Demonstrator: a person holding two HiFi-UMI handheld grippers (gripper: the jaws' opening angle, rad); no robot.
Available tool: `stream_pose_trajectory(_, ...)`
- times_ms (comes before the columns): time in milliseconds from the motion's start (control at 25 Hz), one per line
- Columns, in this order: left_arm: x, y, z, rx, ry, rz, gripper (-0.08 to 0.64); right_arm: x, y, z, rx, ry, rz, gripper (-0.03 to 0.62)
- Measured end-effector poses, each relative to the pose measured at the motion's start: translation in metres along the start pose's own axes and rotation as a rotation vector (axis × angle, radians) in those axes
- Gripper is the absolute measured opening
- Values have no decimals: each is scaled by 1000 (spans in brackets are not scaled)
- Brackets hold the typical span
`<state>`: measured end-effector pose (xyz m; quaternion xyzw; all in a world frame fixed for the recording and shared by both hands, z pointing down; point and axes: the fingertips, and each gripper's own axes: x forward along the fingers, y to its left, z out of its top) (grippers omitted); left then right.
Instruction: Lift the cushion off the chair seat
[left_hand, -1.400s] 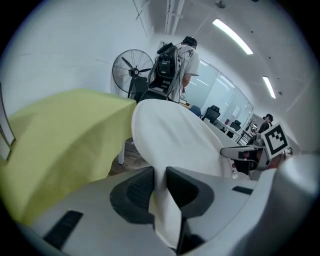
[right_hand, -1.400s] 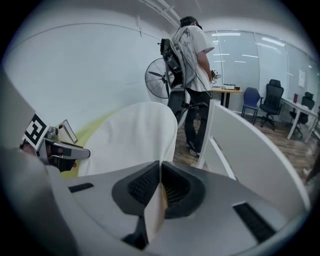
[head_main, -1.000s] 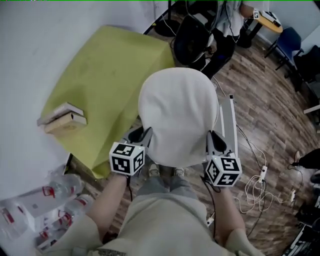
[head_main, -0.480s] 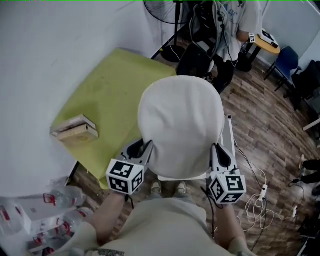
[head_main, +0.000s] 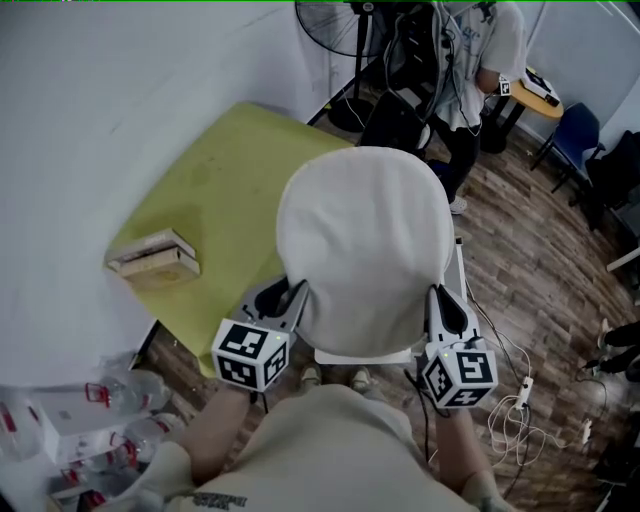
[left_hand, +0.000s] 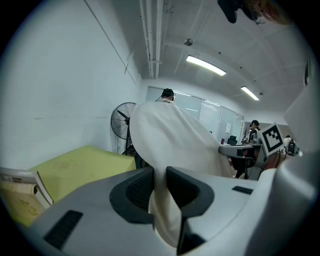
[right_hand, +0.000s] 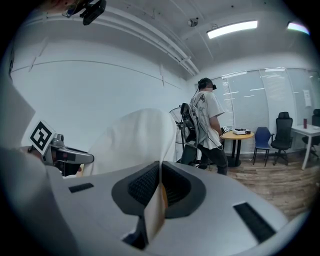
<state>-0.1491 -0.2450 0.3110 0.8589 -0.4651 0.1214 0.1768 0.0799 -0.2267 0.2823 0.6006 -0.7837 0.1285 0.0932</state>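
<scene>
The cushion (head_main: 365, 245) is in the middle, the left gripper (head_main: 291, 293) at its near left edge, the right gripper (head_main: 437, 298) at its near right edge. The bench (head_main: 230, 180) stands to its left, books (head_main: 155, 258) on it; bottles (head_main: 128, 392) lie near left, a fan (head_main: 325, 22) and a person (head_main: 470, 45) far behind.

An office: swivel chair (right_hand: 284, 131), round table (right_hand: 239, 134), glass partitions (right_hand: 252, 97).
</scene>
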Motion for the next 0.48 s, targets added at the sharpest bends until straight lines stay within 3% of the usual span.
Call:
stream_pose_trajectory(280,2,9,-1,-1,-2,6,92,7,4,0,-5,-1,7,35)
stream_pose_trajectory(480,-3,40,-9,-3,1,2,93,27,28,-7,-10,6,6,35)
